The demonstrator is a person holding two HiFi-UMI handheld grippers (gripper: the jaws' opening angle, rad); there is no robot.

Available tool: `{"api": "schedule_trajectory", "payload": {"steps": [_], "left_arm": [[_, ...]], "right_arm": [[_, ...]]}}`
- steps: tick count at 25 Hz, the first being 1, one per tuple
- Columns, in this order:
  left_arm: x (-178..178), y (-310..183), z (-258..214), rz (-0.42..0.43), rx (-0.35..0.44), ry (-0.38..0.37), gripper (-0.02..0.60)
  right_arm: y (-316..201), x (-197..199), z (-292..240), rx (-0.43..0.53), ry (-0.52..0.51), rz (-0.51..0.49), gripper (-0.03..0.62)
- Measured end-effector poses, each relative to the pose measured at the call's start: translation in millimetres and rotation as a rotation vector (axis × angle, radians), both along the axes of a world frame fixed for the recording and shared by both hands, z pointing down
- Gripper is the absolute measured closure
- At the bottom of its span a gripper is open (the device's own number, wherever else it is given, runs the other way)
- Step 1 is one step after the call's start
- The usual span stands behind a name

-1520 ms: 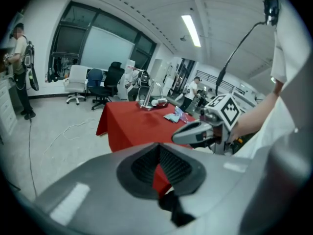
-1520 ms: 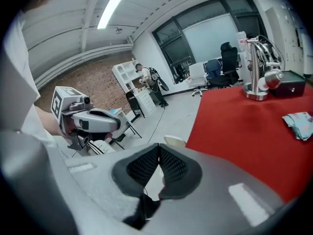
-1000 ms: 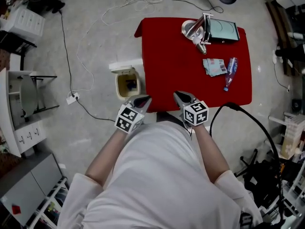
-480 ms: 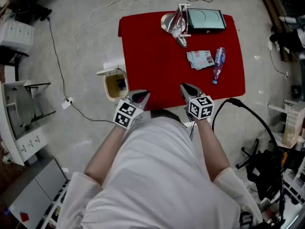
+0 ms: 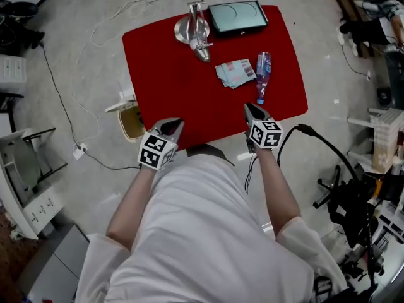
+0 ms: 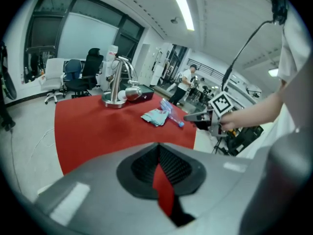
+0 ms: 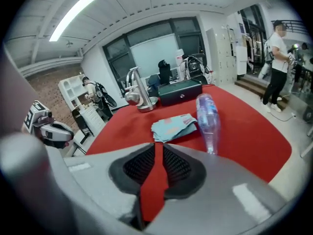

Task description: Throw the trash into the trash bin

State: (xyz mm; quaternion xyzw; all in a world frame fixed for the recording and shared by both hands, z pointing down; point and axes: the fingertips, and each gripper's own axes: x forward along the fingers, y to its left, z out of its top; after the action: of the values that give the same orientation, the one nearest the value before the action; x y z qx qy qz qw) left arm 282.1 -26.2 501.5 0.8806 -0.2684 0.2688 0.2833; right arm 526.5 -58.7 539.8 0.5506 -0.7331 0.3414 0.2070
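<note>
My right gripper's [image 7: 157,153] jaws stand a narrow way apart and have just been opening. Nothing is between them, only a strip of the red table cover [image 5: 170,68] showing through the gap. My left gripper's [image 6: 158,153] jaws meet at the tips and are empty too, with a thin wedge of red visible behind the closed tips.

Both grippers hang over the near edge of the table, tilted downward, the left near its left corner and the right toward its right corner.

Just ahead of my right jaws lies the trash. A clear plastic bottle [image 7: 208,116] lies on its side with its cap end toward me, and a flat bundle of teal and pink wrappers [image 7: 173,126] sits just beside it on the left.

At the far edge of the table stand a shiny metal stand on a round base [image 5: 197,30] and a dark flat box [image 5: 238,16].

The trash bin [image 5: 129,124] sits on the floor against the table's left side, close to my left gripper, with its lid raised.
</note>
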Motion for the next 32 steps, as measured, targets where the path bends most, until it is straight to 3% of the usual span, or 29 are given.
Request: {"api": "schedule_trajectory", "payload": {"steps": [6, 14, 25, 32], "left_arm": [[21.2, -12.2, 6.1, 0.027, -0.011, -0.011, 0.577], [27.5, -22.7, 16.6, 0.039, -0.033, -0.040, 0.577], [6.9, -32.2, 24.2, -0.022, -0.066, -0.068, 0.577], [3.5, -31.5, 23.3, -0.029, -0.056, -0.057, 0.577]], "right_arm": [[-9.8, 61.6, 19.5, -0.040, 0.061, 0.107, 0.526], [-30.4, 103.8, 60.6, -0.120, 0.132, 0.184, 0.471], [-43.1, 104.7, 107.3, -0.245, 0.161, 0.183, 0.447], [-39.3, 108.0, 96.5, -0.213, 0.165, 0.197, 0.453]]}}
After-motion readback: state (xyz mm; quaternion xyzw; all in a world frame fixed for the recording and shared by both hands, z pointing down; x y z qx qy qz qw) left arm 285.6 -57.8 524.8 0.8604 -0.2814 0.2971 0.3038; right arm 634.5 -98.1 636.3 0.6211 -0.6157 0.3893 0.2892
